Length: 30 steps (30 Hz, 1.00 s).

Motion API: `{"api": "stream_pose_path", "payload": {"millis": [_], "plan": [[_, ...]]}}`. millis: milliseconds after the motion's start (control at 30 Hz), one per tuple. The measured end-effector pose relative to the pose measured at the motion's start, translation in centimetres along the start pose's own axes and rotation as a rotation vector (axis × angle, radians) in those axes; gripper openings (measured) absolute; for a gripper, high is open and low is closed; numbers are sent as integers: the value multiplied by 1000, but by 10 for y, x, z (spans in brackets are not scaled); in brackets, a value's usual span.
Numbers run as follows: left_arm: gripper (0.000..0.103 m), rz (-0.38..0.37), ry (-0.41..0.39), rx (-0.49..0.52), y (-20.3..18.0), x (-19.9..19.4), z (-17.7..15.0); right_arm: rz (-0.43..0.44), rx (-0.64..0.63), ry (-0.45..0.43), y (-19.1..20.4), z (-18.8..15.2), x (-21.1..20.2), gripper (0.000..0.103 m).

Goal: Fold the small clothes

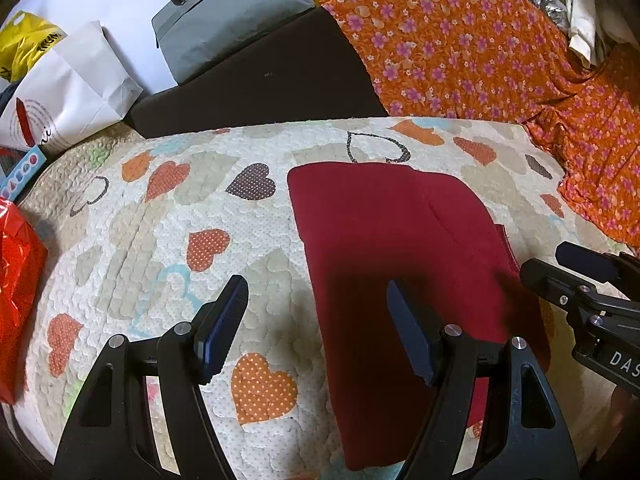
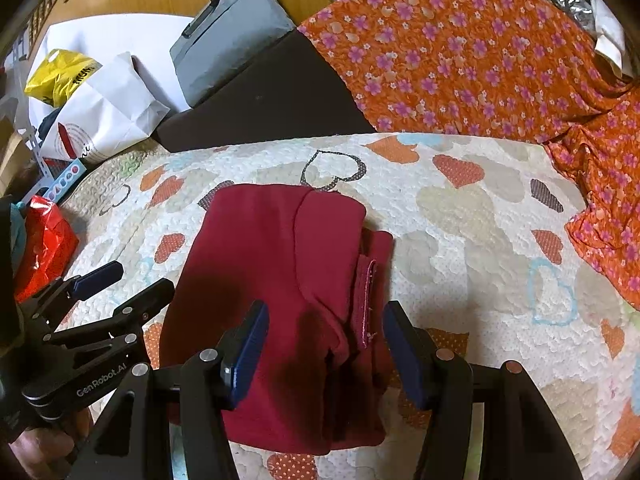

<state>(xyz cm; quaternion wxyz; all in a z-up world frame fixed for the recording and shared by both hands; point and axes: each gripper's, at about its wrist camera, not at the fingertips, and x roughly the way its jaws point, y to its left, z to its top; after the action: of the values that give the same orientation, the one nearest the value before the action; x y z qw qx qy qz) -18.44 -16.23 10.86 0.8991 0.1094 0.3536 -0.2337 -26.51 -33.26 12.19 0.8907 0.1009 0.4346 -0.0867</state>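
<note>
In the left wrist view, the left gripper [image 1: 318, 320] fills the lower part of the frame with its blue-padded fingers [image 1: 224, 320] spread wide and holding nothing. Beneath it lies a dark red folded fabric garment [image 1: 400, 264], flat on the white quilted bedspread printed with orange and beige hearts [image 1: 168, 240] — centre to lower right of the frame. The right gripper [image 1: 560, 268] enters from the right edge, near the garment's right side. An orange cloth with pink flowers [image 1: 480, 48] covers the upper right, a grey case with a black handle [image 1: 224, 20] sits top centre, and a white paper bag [image 1: 76, 92] stands at upper left.

In the right wrist view, the right gripper [image 2: 324, 348] hangs low in the frame, fingers parted and empty, straddling the garment's [image 2: 272, 288] near part. A folded hem shows along its right side. The left gripper [image 2: 132, 280] sits at lower left — also spread — just beside the garment's left edge. A shiny red plastic bag [image 2: 44, 240] lies at the left edge.
</note>
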Motion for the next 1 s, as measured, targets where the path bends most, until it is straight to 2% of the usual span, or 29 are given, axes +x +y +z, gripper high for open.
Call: {"api": "stream_pose_path", "payload": {"millis": [1000], "plan": [[72,4,17,11,-4,4,-1,4,11,9,1,-1,3,57]]}}
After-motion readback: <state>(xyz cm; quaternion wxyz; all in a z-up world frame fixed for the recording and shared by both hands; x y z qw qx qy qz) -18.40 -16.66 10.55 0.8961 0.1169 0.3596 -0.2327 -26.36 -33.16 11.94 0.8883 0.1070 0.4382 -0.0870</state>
